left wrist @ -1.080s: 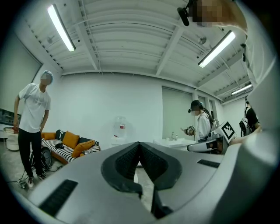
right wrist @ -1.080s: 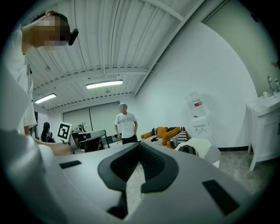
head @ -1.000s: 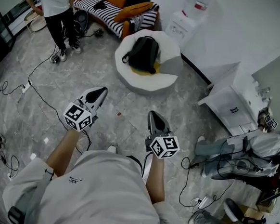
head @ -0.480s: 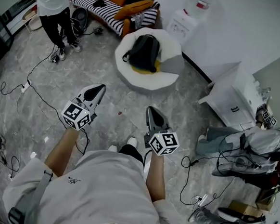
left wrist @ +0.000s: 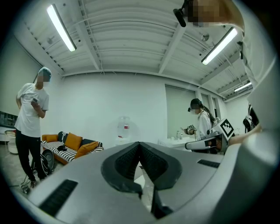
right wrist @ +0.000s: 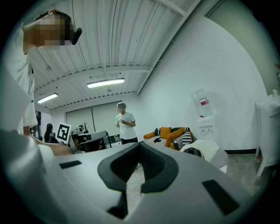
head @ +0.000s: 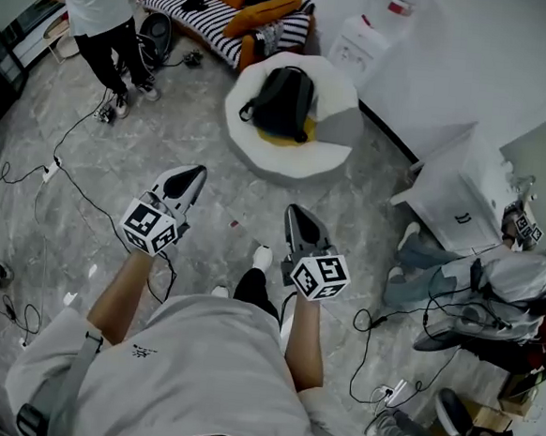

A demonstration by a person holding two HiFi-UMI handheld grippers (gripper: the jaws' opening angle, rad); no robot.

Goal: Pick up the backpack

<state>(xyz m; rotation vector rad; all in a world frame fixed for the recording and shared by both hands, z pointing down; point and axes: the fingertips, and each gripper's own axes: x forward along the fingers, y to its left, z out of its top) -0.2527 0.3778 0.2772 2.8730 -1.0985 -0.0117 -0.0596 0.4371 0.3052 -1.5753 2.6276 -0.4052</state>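
Note:
A black backpack [head: 284,101] lies on a round white chair [head: 327,151] at the top middle of the head view, well ahead of both grippers. In the right gripper view the backpack [right wrist: 193,152] shows small on the white chair [right wrist: 210,152], right of the jaws. My left gripper [head: 192,176] is held out over the marble floor, shut with nothing in it. The right gripper [head: 297,214] is beside it, also shut and empty. In the left gripper view the left gripper [left wrist: 139,144] has its jaws together; the right gripper [right wrist: 140,145] in its own view does too.
A striped sofa [head: 214,15] with orange cushions stands at the back, a water dispenser [head: 363,36] right of the chair, a white cabinet [head: 458,194] further right. A person [head: 96,15] stands at the upper left. Cables [head: 64,182] trail across the floor; another person [head: 493,291] with gear is at the right.
The whole scene has slid slightly down in the head view, and my foot has stepped forward between the grippers. Both grippers keep their pose, shut.

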